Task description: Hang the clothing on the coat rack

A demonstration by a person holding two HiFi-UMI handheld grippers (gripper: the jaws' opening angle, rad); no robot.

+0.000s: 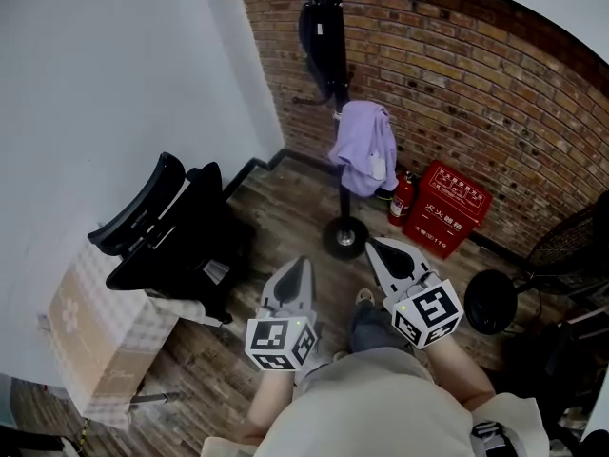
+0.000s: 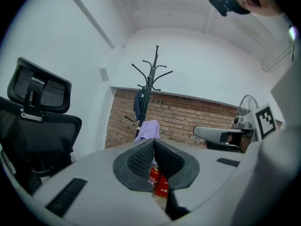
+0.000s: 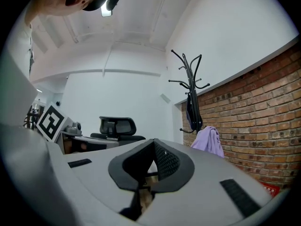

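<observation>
Closest in, the left claw [image 1: 293, 276] and the right claw [image 1: 384, 255] are held side by side just in front of the person's body. Each has its jaws pressed together on nothing, and both aim toward the corner of the room. With both claws empty, the hanging looks finished, or at least no piece of clothing is in hand at this moment. Below them is a wooden floor [image 1: 285, 208], with a black office chair [image 1: 176, 227] to the left by the white wall [image 1: 114, 84]. Further on stands the coat rack [image 1: 344, 236], where a lavender garment [image 1: 363, 146] is draped on a low hook and a dark garment [image 1: 316, 41] hangs higher up the pole. Just beside the rack's base, a fire extinguisher [image 1: 400, 198] and a red box [image 1: 447, 208] sit against the brick wall [image 1: 457, 93]. A fan [image 1: 571, 246] stands off to the right.
</observation>
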